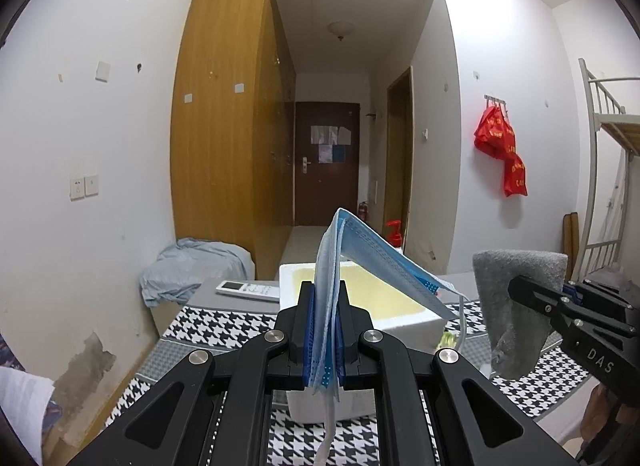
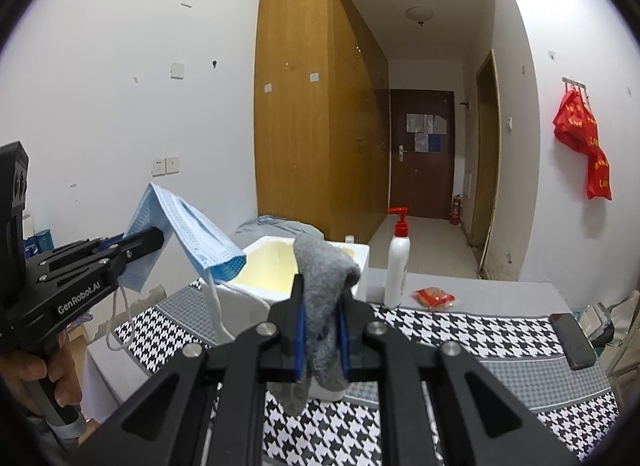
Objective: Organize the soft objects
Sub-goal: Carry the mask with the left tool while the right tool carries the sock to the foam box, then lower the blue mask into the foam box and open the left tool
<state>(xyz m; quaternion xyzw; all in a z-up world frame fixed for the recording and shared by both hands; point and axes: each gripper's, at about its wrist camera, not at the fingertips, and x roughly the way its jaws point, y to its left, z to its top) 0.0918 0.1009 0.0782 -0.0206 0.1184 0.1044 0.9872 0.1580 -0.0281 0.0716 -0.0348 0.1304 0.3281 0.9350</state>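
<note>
Jaws: left gripper (image 1: pixel 324 330) clamps face mask (image 1: pixel 360 250), right gripper (image 2: pixel 322 332) clamps grey cloth (image 2: pixel 324 286); foam box (image 2: pixel 264 266) below, pump bottle (image 2: pixel 397 262) beside.

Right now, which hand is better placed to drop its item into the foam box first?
Left, probably. The left gripper holds the blue mask directly over the foam box; the right gripper holds the grey sock before its near wall.
</note>
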